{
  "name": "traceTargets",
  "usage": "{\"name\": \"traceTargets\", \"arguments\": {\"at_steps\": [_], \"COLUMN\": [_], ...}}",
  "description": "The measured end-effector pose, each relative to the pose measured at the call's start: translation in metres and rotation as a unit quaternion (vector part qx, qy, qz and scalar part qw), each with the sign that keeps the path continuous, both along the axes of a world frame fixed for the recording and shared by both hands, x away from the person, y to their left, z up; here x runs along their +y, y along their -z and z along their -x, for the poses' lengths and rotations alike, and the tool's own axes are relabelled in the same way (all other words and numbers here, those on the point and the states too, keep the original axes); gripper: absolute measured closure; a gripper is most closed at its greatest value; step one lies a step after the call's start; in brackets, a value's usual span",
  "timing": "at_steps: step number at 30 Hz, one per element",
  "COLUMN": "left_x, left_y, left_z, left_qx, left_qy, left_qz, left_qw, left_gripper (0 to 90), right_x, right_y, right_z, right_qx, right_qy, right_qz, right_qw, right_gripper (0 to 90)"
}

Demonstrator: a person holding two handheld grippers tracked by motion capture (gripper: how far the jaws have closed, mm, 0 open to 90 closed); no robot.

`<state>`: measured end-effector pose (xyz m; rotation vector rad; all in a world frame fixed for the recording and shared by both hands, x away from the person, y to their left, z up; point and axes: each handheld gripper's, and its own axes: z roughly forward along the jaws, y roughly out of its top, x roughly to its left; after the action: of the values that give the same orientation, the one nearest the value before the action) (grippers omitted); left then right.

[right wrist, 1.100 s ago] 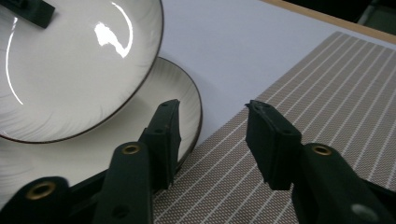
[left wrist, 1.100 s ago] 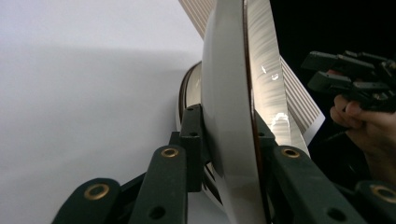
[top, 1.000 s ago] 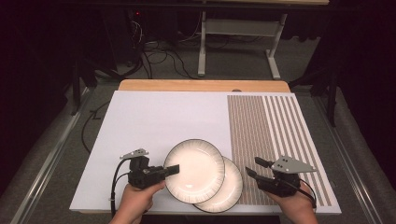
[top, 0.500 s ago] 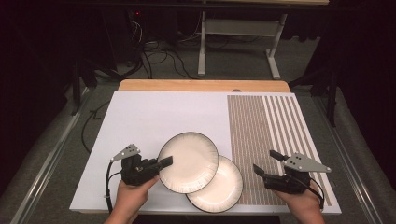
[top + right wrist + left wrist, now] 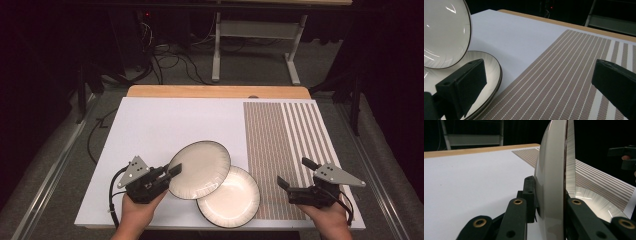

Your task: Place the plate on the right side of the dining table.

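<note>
While the left tool pinches the upper plate raised, the right tool gapes empty.

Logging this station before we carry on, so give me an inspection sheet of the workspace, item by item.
Surface: white table top with a brown striped mat at its right.
Job's things: upper plate lifted and tilted, overlapping the lower plate lying flat.
Clutter: nothing seen.
Grippers: left gripper shut on the upper plate's rim; right gripper open over the mat, holding nothing.
Cables: black cable loops from the left gripper.
Surroundings: dark room, floor cables, metal table frame behind.
</note>
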<state>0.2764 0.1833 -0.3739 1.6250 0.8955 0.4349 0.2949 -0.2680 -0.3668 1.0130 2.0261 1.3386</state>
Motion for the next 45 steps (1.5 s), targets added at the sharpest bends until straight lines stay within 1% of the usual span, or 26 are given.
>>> {"name": "traceTargets", "arguments": {"at_steps": [1,5,10,15,16,21,24,28,30,32,33,37,38,41,45], "left_x": [0.0,0.002,0.004,0.007,0.008,0.008,0.009,0.01,0.011,0.01,0.01,0.01,0.01,0.01,0.011], "left_y": [0.0,0.0,-0.002,-0.003,-0.003,-0.004,-0.004,-0.003,-0.003,-0.003,-0.003,-0.003,-0.004,-0.003,-0.003], "left_z": [0.0,0.0,0.002,0.002,0.002,0.001,0.0,-0.001,-0.002,-0.002,-0.001,0.0,0.0,0.0,0.001], "left_qx": [-0.003,-0.009,-0.019,-0.017,-0.016,-0.018,-0.019,-0.015,-0.013,-0.013,-0.014,-0.017,-0.018,-0.018,-0.02], "left_qy": [0.002,0.009,0.016,0.02,0.021,0.025,0.027,0.026,0.026,0.026,0.026,0.026,0.026,0.027,0.028], "left_qz": [-0.004,-0.012,-0.032,-0.036,-0.037,-0.044,-0.046,-0.051,-0.047,-0.047,-0.048,-0.049,-0.05,-0.05,-0.05], "left_qw": [1.0,0.9998,0.9992,0.999,0.999,0.9986,0.9984,0.9982,0.9985,0.9985,0.9984,0.9983,0.9983,0.9982,0.9981], "left_gripper": [78.0,77.7,77.4,77.5,77.5,77.5,77.6,78.0,78.0,78.1,78.2,78.4,78.4,78.4,78.4], "right_x": [0.0,0.001,0.001,0.002,0.003,0.01,0.019,0.032,0.037,0.042,0.045,0.059,0.062,0.073,0.086], "right_y": [0.0,0.0,-0.002,-0.004,-0.004,-0.006,-0.005,-0.006,-0.007,-0.009,-0.009,-0.009,-0.009,-0.009,-0.007], "right_z": [0.0,0.001,0.001,0.002,0.002,0.001,-0.002,-0.005,-0.008,-0.01,-0.012,-0.015,-0.016,-0.017,-0.023], "right_qx": [-0.003,0.0,-0.013,-0.015,-0.019,-0.019,-0.01,-0.006,-0.003,0.006,0.004,0.011,0.009,0.01,0.022], "right_qy": [-0.002,-0.003,-0.003,-0.007,-0.008,-0.018,-0.028,-0.046,-0.054,-0.057,-0.061,-0.079,-0.085,-0.089,-0.103], "right_qz": [0.001,0.002,0.004,-0.005,-0.006,-0.007,-0.003,0.0,-0.006,-0.012,-0.011,-0.01,-0.01,-0.007,-0.013], "right_qw": [1.0,1.0,0.9999,0.9999,0.9998,0.9996,0.9996,0.9989,0.9985,0.9983,0.9981,0.9967,0.9963,0.996,0.9944], "right_gripper": [0.5,0.5,0.5,0.5,0.5,0.6,0.6,1.1,1.7,1.9,2.3,4.1,4.5,4.7,6.3]}}
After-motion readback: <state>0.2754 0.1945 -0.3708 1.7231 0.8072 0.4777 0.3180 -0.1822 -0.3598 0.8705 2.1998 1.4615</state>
